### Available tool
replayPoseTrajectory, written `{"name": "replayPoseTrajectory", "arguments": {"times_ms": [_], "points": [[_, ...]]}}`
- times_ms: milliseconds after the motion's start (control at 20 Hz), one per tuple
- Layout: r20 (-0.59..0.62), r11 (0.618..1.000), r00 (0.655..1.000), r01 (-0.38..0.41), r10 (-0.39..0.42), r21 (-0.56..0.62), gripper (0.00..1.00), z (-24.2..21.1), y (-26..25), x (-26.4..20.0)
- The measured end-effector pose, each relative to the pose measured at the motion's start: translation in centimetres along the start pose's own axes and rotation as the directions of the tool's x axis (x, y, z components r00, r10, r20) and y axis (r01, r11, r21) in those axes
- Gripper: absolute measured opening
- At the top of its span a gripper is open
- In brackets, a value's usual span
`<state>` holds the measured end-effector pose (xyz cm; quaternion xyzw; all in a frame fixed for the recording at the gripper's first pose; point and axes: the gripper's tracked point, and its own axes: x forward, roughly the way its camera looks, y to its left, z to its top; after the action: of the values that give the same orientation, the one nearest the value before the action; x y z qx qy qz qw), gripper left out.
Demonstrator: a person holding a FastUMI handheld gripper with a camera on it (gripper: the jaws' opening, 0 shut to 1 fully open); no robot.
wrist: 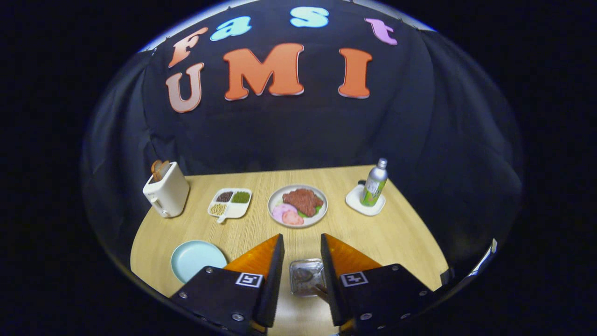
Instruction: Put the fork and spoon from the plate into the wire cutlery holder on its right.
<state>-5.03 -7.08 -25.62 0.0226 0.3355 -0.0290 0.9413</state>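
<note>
I am holding the gripper [301, 252] spread, fingers straddling the wire cutlery holder [306, 277] sitting on the counter [401, 233], light blue plate [196, 259] lying left, gripping nothing.

Staged booth, set as a kitchen table: black cloth wall [298, 135], wooden tabletop [396, 233] laid with toaster [166, 195], food plate [297, 205], divided dish [230, 204], bottle [374, 183].

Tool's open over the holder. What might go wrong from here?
1. The tool is open, its fingers either side of the wire holder; a sideways pull could tip the holder.
2. What looks like a handle leans out by the right finger and might snag on lift.
</note>
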Motion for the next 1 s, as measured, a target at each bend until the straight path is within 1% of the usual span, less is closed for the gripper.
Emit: {"name": "replayPoseTrajectory", "arguments": {"times_ms": [50,100,150,350,500,700,800,1000], "points": [[0.060,1.000,0.998,0.009,-0.008,-0.004,0.58,1.8,0.3,-0.5],[0.113,1.000,0.993,0.014,-0.014,-0.002,0.61,3.5,0.5,-0.9],[0.162,1.000,0.987,0.017,-0.017,0.000,0.68,5.0,0.6,-1.4],[0.333,0.999,0.943,0.032,-0.030,-0.002,0.81,10.5,1.2,-2.9],[0.425,0.999,0.905,0.037,-0.040,0.017,0.87,13.6,1.4,-4.2],[0.498,0.998,0.867,0.003,-0.034,0.062,0.93,16.2,2.2,-5.4],[0.520,0.997,0.854,-0.011,-0.028,0.072,0.95,16.9,2.6,-5.5],[0.548,0.998,0.836,-0.018,-0.018,0.059,0.96,17.5,3.3,-5.8]]}}
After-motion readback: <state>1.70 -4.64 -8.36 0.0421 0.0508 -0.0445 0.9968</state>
